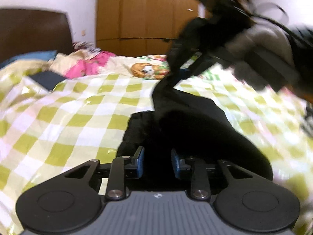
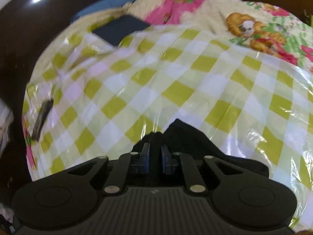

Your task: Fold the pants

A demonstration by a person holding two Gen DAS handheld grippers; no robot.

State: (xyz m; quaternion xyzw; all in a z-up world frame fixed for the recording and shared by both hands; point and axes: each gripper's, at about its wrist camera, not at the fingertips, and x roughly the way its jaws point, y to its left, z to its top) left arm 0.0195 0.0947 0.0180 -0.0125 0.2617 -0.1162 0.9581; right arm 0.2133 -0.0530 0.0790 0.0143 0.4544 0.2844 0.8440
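Observation:
The black pants [image 1: 187,117] hang over the green-and-white checked bed cover [image 1: 68,107]. My left gripper [image 1: 157,154] is shut on one part of the pants, with black cloth between its blue pads. My right gripper [image 2: 155,149] is shut on another part of the pants [image 2: 182,135]. In the left wrist view the right gripper [image 1: 183,68] is up and to the right, held in a grey-gloved hand [image 1: 262,54], with the pants stretched up to it.
A dark flat object [image 2: 121,29] and pink and cartoon-print bedding [image 2: 260,31] lie at the far end of the bed. A dark headboard [image 1: 33,31] and a wooden wardrobe [image 1: 144,13] stand behind. A small dark item [image 2: 42,117] lies at the bed's left edge.

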